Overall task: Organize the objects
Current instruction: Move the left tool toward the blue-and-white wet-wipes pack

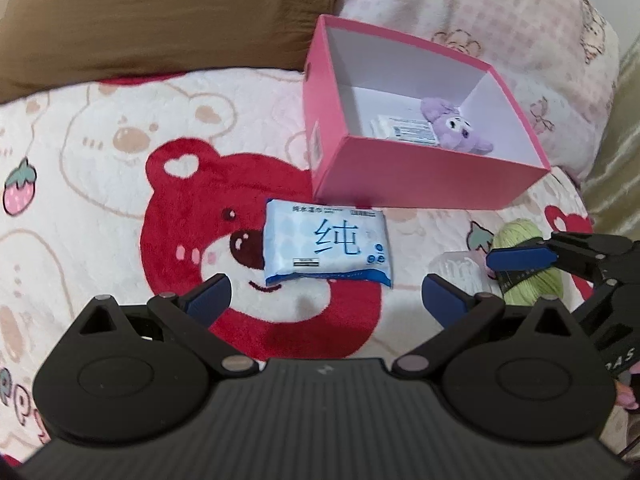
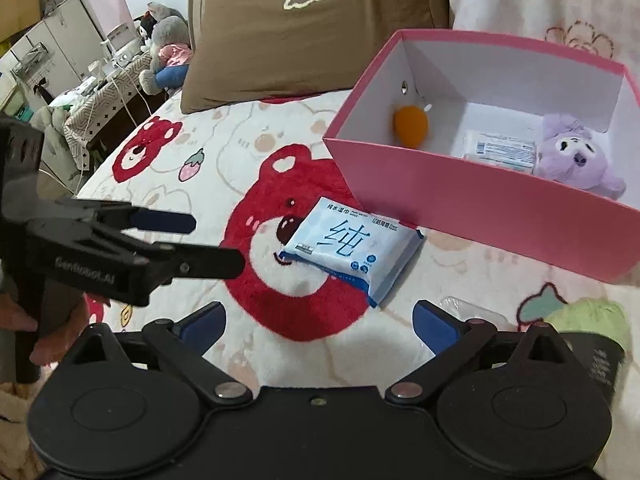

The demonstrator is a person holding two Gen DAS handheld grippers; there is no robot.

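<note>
Bear-print blanket (image 2: 208, 152) on bed; brown pillow (image 2: 304, 40); cluttered desk (image 2: 100, 92) behind.

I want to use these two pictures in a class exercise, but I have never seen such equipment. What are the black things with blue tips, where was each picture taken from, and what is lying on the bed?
A person holds a hand-held tool with two fingers in each hand; no robot arm is involved. Each tool carries a camera looking along its fingers. One picture comes from the left gripper, the other from the right gripper; each also shows the other tool at its edge. Both stand open and hold nothing.

On the bear-print blanket lie a blue-and-white wipes pack, a green yarn skein and a small clear packet. The open pink box holds a purple plush toy, a white packet and an orange egg-shaped thing.
</note>
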